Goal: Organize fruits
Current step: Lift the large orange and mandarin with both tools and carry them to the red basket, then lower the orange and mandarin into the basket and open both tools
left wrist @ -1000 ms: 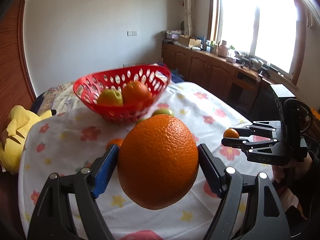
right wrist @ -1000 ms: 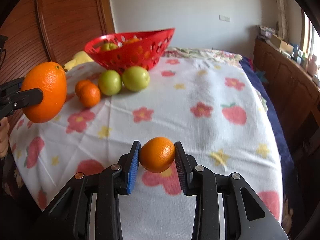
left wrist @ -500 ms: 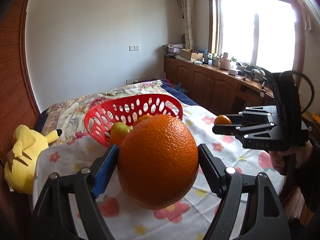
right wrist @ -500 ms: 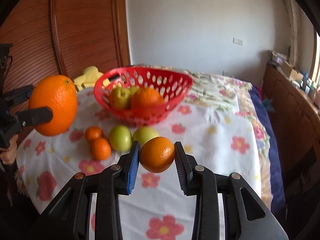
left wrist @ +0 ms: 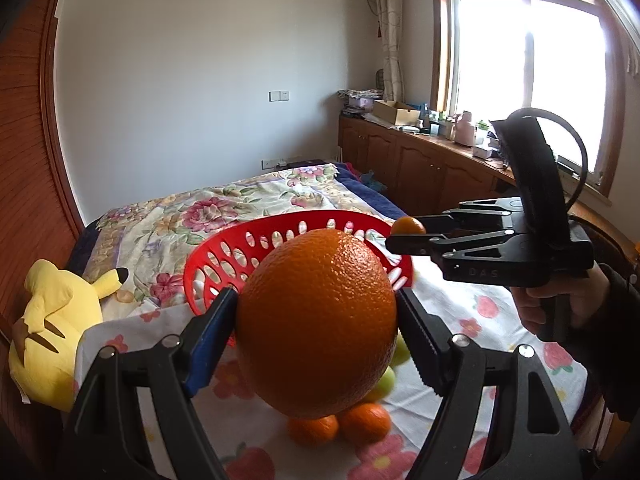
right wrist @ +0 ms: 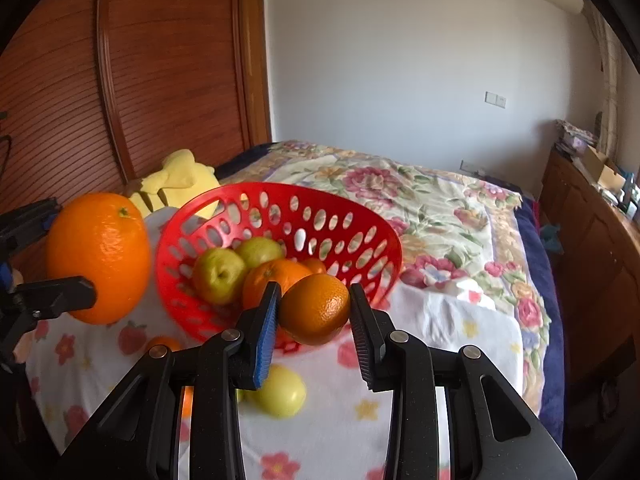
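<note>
My left gripper (left wrist: 316, 328) is shut on a large orange (left wrist: 316, 320), held in the air just before the red basket (left wrist: 224, 256). It also shows at the left of the right wrist view (right wrist: 98, 256). My right gripper (right wrist: 314, 308) is shut on a small orange (right wrist: 316, 308), held above the near rim of the basket (right wrist: 372, 236). The basket holds two green apples (right wrist: 218, 276) and an orange (right wrist: 272, 276). Two small oranges (left wrist: 340, 424) and green apples (right wrist: 280, 392) lie on the flowered cloth in front of the basket.
A yellow plush toy (left wrist: 56, 332) lies at the left of the bed by the wooden panel. Wooden cabinets (left wrist: 420, 168) with clutter run along the right under the window. The floral bedspread (right wrist: 420, 196) stretches behind the basket.
Both grippers have risen and moved in toward the basket, each still holding its orange. The right gripper's small orange now hangs over the basket's near rim.
</note>
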